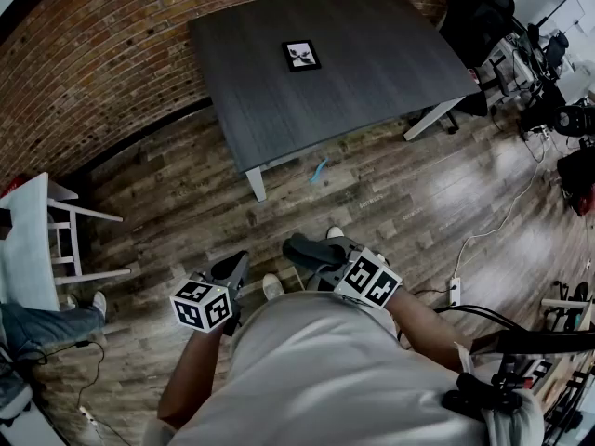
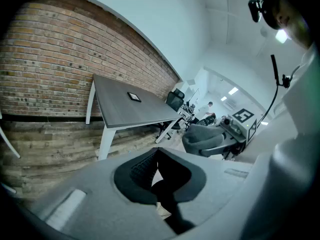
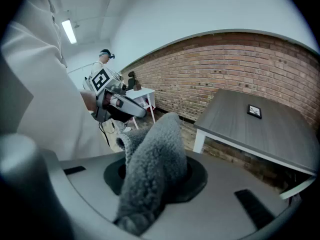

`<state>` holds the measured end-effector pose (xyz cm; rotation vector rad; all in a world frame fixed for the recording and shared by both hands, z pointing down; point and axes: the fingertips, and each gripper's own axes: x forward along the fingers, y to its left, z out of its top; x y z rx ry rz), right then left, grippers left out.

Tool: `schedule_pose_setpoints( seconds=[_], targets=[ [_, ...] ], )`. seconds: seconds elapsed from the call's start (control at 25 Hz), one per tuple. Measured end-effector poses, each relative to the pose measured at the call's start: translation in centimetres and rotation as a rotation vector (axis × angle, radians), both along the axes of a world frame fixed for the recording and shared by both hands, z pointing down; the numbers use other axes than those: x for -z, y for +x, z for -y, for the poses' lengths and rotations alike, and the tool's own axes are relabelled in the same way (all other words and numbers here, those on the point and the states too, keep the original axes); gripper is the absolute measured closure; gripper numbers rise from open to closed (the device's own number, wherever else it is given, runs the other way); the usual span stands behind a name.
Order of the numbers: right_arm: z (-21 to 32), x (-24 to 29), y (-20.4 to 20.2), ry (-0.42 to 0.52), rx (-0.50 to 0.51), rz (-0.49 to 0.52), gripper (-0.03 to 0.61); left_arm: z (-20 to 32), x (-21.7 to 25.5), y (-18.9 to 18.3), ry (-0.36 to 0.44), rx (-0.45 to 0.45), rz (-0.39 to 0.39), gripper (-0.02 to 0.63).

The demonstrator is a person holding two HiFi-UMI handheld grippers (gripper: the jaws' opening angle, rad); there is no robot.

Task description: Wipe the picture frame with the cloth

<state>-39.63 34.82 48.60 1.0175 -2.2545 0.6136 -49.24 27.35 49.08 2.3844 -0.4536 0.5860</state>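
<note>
Since only one picture frame (image 1: pixel 301 55) is in view, it is readily placed: it lies flat around the middle of the single dark grey table (image 1: pixel 390 63), which is set against the brick wall (image 1: pixel 93 54), well apart from both grippers. Its black border is seen, but the picture inside is too small to be made out.

One cloth (image 3: pixel 152 159), grey and fleecy, is grasped in the right gripper (image 1: pixel 311 251). It is folded over and stands up out of the jaws, whose pads are covered by it. The left gripper (image 2: pixel 157 170) is clenched on nothing, its two jaws pressed together. Both grippers are held low in front of the person's torso, above the wooden floor (image 1: pixel 390 193) and short of the table.

Two shoes (image 1: pixel 271 286) are partly seen beside the grippers, the rest being hidden by the body. One small blue object (image 1: pixel 319 169) lies on the floor near a white table leg; what it is cannot be told. At the left edge a white table (image 1: pixel 23 240) is cut off, and a second person's leg (image 1: pixel 46 321) is seen beside it.
</note>
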Motion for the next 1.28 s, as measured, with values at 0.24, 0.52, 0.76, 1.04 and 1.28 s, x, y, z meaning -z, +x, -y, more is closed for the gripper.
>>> schedule_pose_setpoints(
  seconds=[0.24,0.52,0.76,1.04,1.28],
  targets=[
    [2.2,-1.7,6.6,0.002,-0.093,-0.009,0.492,3.3,-0.1,6.9,0.018,-0.069,-0.028,0.601],
    [6.4,-1.4,19.1,0.047,-0.167,0.039,0.492,6.9,0.5,20.3,0.036,-0.12,0.015,0.601],
    [8.3,-1.0,30.0,0.068,-0.194,0.07,0.492,12.5,1.0,30.9,0.151,-0.066,0.079,0.6],
    [9.9,-2.7,37.9,0.047,-0.251,0.133,0.491,19.4,-0.3,37.1,0.194,0.021,0.168,0.534],
    [15.7,-2.0,41.3,0.057,-0.27,0.109,0.491,30.4,-2.2,39.1,0.163,0.166,0.171,0.508]
  ],
)
